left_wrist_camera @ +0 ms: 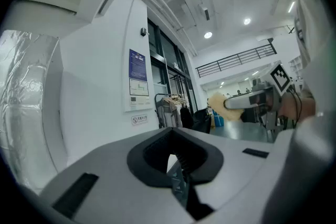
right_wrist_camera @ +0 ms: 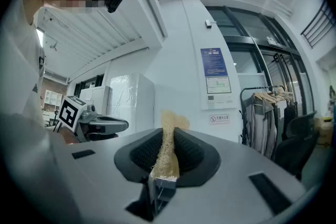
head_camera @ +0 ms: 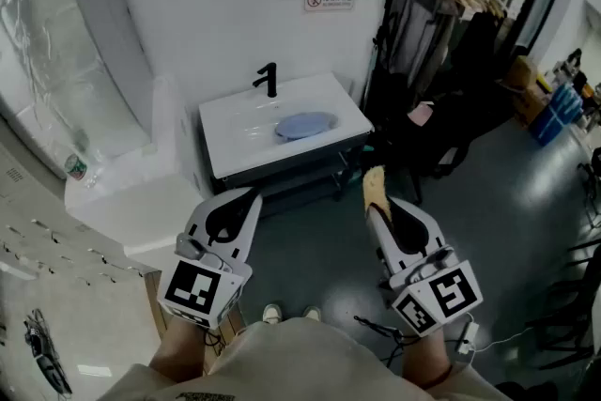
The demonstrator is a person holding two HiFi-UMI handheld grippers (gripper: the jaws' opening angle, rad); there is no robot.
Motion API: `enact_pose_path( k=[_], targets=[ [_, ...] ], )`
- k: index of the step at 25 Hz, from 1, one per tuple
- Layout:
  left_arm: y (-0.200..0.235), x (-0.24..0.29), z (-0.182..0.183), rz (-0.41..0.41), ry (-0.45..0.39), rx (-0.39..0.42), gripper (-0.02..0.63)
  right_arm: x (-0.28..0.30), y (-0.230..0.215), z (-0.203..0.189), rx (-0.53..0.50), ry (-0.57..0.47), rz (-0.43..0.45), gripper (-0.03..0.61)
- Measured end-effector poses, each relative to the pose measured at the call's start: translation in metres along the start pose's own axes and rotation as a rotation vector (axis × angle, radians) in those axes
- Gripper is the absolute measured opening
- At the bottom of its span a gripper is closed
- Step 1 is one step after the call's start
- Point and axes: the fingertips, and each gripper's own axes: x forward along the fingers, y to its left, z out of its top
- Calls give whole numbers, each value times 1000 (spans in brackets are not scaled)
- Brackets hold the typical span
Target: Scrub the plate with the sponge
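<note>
My left gripper (head_camera: 246, 198): jaws together, nothing between them. My right gripper (head_camera: 377, 204): clamped on the tan sponge (head_camera: 374, 185), squeezed thin, its end sticking out past the tips. Both held level over the grey floor (head_camera: 310, 249), well apart from the basin. Ahead: white sink (head_camera: 235, 131) against the wall, blue plate (head_camera: 305, 125) lying flat in it, black tap (head_camera: 269, 80) behind.

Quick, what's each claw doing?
Left gripper: shut, empty.
Right gripper: shut on the sponge.
</note>
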Motion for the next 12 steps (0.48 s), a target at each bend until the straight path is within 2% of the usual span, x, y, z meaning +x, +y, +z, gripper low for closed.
enact_pose_path(
  k=[8,12],
  targets=[
    [-6,14,0,4,7,29,8,-1,-19,-7,58,-5,-25,72],
    [-14,21,-3,-7,14,5,8,-4,-29,-8,71,-9,-24,72]
  ],
)
